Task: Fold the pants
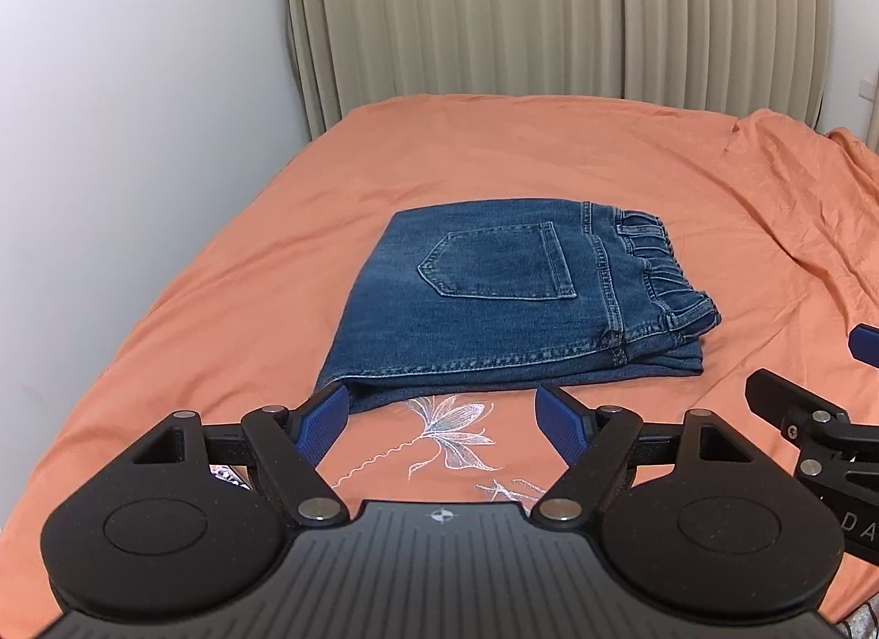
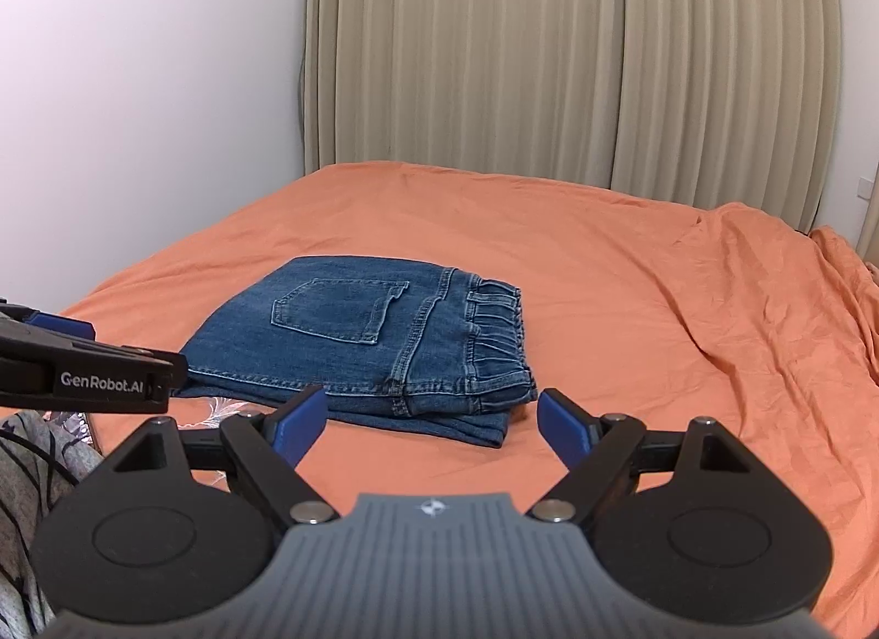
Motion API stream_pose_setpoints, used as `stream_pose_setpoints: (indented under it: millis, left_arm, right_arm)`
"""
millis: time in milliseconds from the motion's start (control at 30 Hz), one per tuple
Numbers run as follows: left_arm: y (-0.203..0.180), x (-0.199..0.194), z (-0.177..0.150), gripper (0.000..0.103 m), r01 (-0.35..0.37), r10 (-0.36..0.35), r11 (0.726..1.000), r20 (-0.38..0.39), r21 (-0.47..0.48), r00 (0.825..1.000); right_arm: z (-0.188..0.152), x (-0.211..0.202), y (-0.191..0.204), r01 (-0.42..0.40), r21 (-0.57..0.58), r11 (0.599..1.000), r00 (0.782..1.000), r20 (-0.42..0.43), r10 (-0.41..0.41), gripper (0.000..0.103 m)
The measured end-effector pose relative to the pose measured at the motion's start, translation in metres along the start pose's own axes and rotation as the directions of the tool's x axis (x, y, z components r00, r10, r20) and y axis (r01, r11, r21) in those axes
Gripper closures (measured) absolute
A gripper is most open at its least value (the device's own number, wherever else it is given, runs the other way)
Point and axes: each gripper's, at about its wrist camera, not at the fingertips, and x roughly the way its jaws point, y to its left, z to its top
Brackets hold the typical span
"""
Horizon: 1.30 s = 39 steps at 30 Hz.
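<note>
**Jeans folded up on the bed, both claws hanging open**

So the pants (image 1: 511, 298) are sitting as a neat folded stack of blue denim on the orange bed sheet (image 1: 549, 155), back pocket facing up and the elastic waistband bunching along the right edge. They're lying toward the near side of the bed, with the white wall (image 1: 137, 117) off to the left and beige curtains (image 1: 549, 7) hanging at the far end.

The left claw (image 1: 448, 419) is hovering just near of the stack with its blue pads spread wide and nothing between them; its left pad is sitting right by the near-left corner of the denim. The right claw (image 2: 431, 419) is also gaping wide and gripping nothing, just near of the stack's near-right corner. An embroidered flower (image 1: 450, 430) is showing on the sheet between the left claw's pads.
</note>
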Motion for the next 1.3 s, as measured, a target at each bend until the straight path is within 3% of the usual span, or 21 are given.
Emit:
stream_pose_setpoints:
  millis: [1300]
  left_arm:
    - [0.001, -0.007, 0.002, 0.012, -0.003, 0.003, 1.0, -0.006, 0.006, 1.0]
  right_arm:
    - [0.003, -0.01, -0.001, -0.016, 0.004, 1.0, 0.999, 0.032, 0.016, 0.023]
